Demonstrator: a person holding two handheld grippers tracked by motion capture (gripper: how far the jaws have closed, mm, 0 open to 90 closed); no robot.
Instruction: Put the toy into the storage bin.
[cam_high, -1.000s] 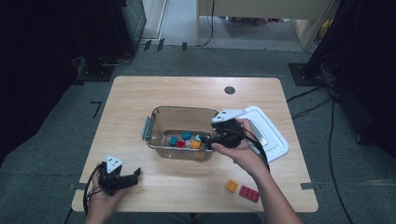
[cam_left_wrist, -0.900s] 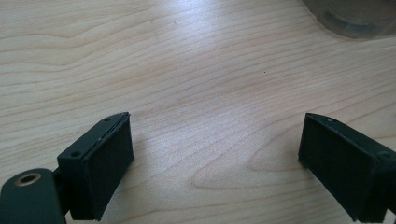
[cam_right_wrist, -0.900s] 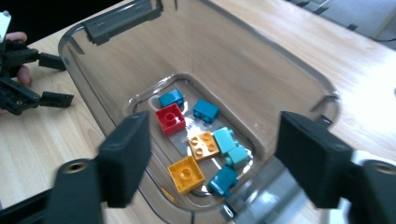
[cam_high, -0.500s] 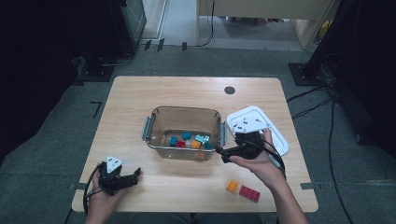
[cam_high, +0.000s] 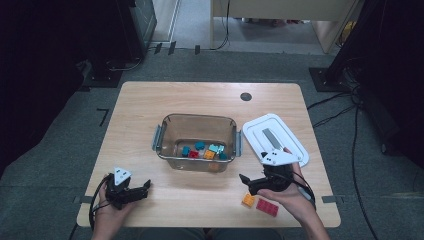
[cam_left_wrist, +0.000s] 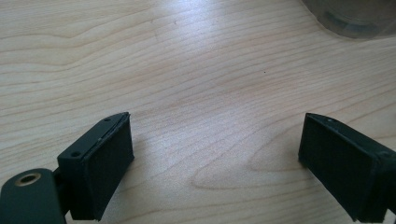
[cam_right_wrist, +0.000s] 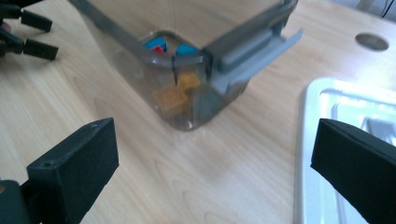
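A: Status check. Where does the right gripper (cam_high: 248, 181) stand?

B: Above the near right part of the table (cam_high: 150, 107), just left of the hand that holds it. Its fingers (cam_right_wrist: 74, 163) are spread wide with nothing between them. In the right gripper view they frame the near corner of the clear container (cam_high: 172, 125).

A: And the loose pieces?

B: Two bricks lie on the table close by the right gripper: an orange brick (cam_high: 248, 200) and, just beside it, a red brick (cam_high: 267, 207). Both sit near the front edge, outside the container. Several more bricks, teal, red and orange, already lie in the container.

A: Step in hand?

B: By my judgement, sorting bricks into the container, and the right gripper is empty and placed to fetch the next one. Two pieces remain outside.

A: Left gripper (cam_high: 137, 189)?

B: It rests at the near left corner of the table, fingers (cam_left_wrist: 100, 163) spread, pointing over bare wood. It holds nothing and looks idle.

A: Requirement for the next move?

B: Lower the right gripper over the orange brick, the nearer of the two. Align the fingers on opposite side faces, then close. The brick is low and flat, so the fingers should nearly touch the table before closing. Keep clear of the red brick, or it may be pushed aside.

A: The lid?

B: The white lid (cam_high: 300, 150) lies flat to the right of the container, off it.
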